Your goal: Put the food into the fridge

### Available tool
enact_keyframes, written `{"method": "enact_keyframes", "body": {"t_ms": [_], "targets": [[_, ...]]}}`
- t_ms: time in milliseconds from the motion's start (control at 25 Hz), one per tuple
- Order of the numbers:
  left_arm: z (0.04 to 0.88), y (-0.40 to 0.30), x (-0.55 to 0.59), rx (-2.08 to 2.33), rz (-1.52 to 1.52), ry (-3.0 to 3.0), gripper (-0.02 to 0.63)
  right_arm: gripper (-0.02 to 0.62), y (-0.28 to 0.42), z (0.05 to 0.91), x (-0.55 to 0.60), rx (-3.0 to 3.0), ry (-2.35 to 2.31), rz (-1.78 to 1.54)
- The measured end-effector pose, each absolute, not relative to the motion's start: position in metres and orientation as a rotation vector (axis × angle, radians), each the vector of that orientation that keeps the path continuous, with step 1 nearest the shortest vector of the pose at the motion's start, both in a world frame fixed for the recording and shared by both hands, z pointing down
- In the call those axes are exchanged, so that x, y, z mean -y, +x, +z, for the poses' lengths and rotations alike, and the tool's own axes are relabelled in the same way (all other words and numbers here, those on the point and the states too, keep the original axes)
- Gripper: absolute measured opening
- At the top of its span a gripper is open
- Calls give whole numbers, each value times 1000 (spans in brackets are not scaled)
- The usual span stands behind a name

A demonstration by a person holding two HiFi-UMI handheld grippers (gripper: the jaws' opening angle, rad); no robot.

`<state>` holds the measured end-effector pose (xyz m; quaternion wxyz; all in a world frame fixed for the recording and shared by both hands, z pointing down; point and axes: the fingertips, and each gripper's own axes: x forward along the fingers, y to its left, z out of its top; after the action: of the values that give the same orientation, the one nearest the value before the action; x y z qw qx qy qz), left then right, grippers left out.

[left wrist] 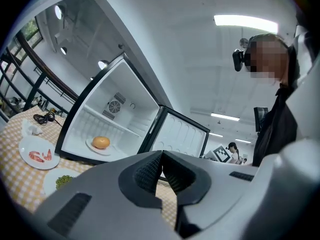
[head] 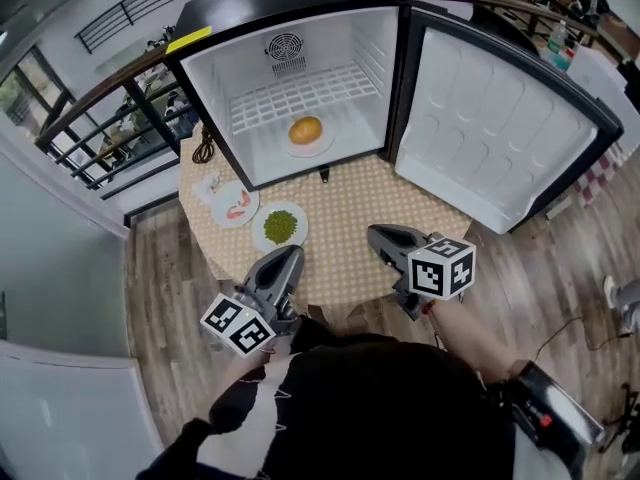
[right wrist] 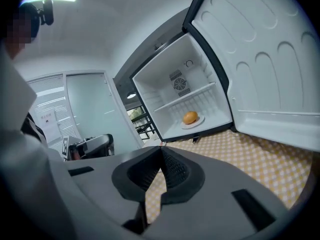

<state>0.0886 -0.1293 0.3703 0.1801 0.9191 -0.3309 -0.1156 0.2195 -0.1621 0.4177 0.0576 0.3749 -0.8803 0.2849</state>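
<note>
- Two plates are seen on the checkered table (head: 350,218) before the open fridge (head: 225,68): one of shrimp (head: 236,206) and one of green peas (head: 281,226), just beside each other.
- One plate bearing a round orange bun (head: 305,129) is set on the fridge floor.
- The left gripper (head: 290,255) is held over the table's near edge, jaws pressed together on nothing.
- The right gripper (head: 377,235) is likewise closed and empty.
</note>
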Motion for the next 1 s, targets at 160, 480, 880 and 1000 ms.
{"method": "enact_keyframes", "body": {"t_ms": [160, 480, 880, 1000], "targets": [[374, 93, 110, 937, -268, 2612, 12, 15, 243, 419, 147, 2653, 1202, 849], [392, 89, 97, 963, -236, 2557, 14, 15, 261, 440, 128, 2602, 1298, 916], [399, 75, 82, 963, -194, 2556, 14, 15, 256, 456, 114, 2571, 1322, 951], [401, 71, 80, 971, -183, 2556, 14, 15, 255, 458, 113, 2569, 1319, 942]]}}
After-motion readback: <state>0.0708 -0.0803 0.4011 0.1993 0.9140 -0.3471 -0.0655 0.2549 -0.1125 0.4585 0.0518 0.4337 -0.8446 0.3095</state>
